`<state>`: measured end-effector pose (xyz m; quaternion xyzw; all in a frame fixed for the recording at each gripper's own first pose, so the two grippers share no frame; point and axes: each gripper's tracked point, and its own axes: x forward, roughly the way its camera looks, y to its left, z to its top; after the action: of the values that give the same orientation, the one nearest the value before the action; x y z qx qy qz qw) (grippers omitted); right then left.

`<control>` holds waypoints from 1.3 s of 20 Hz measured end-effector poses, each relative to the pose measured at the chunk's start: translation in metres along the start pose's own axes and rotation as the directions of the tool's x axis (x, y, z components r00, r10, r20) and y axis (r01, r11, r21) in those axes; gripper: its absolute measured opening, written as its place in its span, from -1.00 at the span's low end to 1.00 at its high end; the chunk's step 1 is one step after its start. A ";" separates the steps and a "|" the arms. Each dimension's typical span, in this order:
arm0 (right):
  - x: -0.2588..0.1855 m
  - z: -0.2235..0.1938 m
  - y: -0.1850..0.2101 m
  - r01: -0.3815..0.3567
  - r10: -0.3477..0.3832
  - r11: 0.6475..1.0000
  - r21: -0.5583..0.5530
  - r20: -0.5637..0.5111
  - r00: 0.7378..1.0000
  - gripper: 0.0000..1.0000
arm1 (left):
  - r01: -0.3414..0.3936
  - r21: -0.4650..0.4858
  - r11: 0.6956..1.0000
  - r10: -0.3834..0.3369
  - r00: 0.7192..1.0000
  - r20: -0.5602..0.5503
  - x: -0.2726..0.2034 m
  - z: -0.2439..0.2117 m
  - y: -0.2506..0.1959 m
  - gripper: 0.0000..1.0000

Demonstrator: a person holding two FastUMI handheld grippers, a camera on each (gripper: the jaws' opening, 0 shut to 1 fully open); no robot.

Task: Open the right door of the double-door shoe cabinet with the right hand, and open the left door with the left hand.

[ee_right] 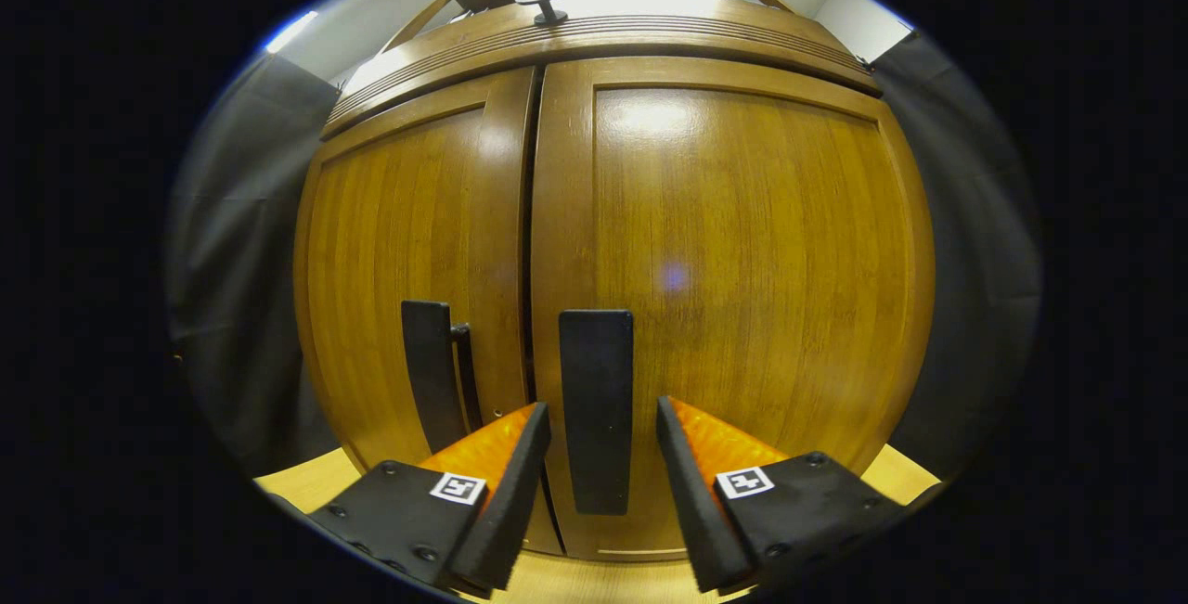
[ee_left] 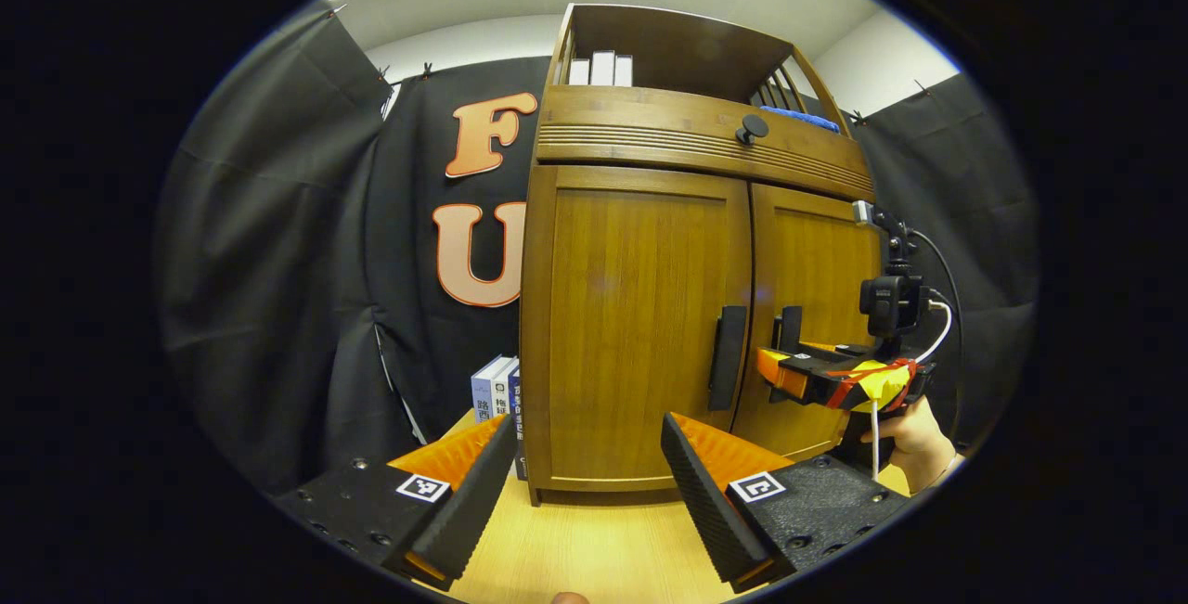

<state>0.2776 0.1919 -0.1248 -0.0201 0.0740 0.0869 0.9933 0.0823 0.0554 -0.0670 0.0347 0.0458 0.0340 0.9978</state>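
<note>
So far neither door is open: your right gripper (ee_right: pixel 601 465), fingers spread, straddles the right door's handle (ee_right: pixel 596 409) at 6 o'clock without pinching it, while your left gripper (ee_left: pixel 588 483) waits spread, short of the left door's handle (ee_left: pixel 727 358).

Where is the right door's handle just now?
In the right gripper view, the handle stands upright between the right gripper's open fingers, beside the doors' middle seam.

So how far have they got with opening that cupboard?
Nothing is open yet: both doors sit flush. In hand: the right gripper is open with its fingers either side of the right door's handle, not yet squeezing it. Left to do: grip and swing the right door, then bring the open left gripper, held back from the cabinet, to the left door's handle.
</note>
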 end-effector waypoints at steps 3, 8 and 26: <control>0.001 -0.001 0.002 -0.007 0.007 1.000 0.006 -0.006 1.000 0.11 | 0.002 -0.005 1.000 -0.002 1.000 0.001 -0.002 0.001 0.000 0.89; 0.002 -0.002 0.001 0.001 0.000 1.000 0.011 -0.013 1.000 0.05 | -0.002 -0.006 1.000 0.002 1.000 -0.001 -0.006 0.000 0.000 0.83; -0.056 -0.002 -0.007 -0.010 0.011 0.999 0.049 -0.021 1.000 -0.33 | -0.015 -0.039 0.999 0.015 1.000 -0.001 -0.052 0.010 -0.009 0.83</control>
<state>0.2243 0.1756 -0.1187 0.0037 0.0867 0.0899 0.9922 0.0321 0.0422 -0.0535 0.0157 0.0450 0.0425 0.9980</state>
